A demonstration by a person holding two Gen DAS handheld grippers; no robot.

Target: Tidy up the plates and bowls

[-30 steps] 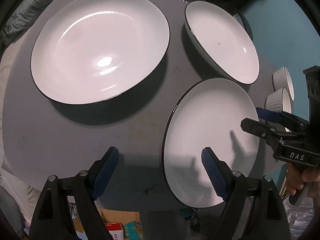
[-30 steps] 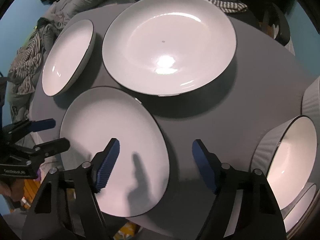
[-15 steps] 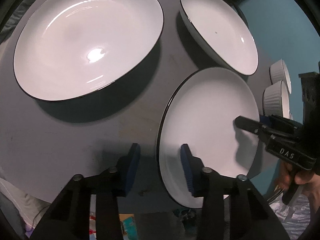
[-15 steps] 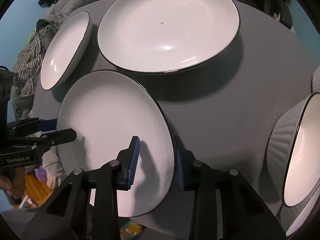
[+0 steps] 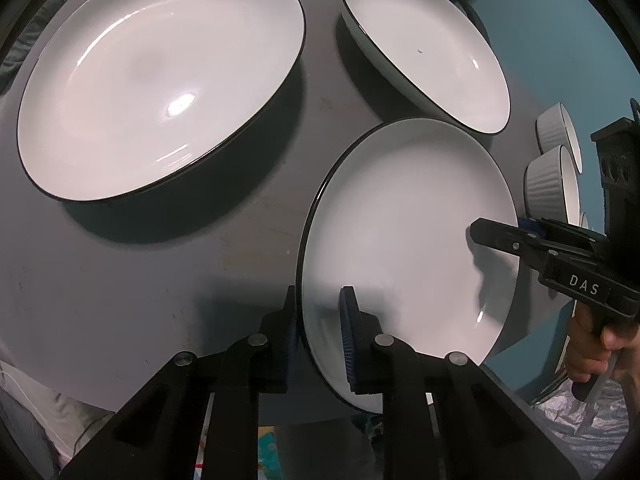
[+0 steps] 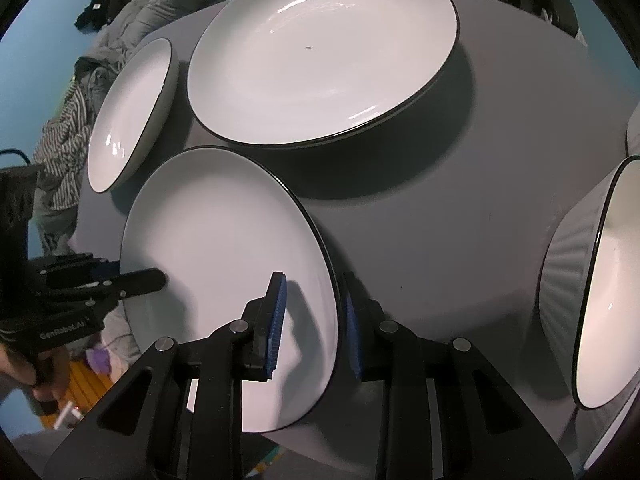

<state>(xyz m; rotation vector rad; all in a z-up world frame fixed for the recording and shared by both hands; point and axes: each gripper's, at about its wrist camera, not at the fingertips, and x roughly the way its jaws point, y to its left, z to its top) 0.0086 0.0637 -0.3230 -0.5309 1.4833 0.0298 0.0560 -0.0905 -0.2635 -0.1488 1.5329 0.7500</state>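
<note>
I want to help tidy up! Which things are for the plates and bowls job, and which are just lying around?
For the job:
- near plate, its rim between the fingers of the left gripper and the right gripper
- big plate
- far plate
- ribbed bowls

Just lying around:
- heap of clothes behind the grey table

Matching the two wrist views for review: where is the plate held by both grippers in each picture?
Left wrist: the held plate sits lower right, rim at the bottom.
Right wrist: it sits lower left.
Shared landmark: the biggest plate, above it in both.
</note>
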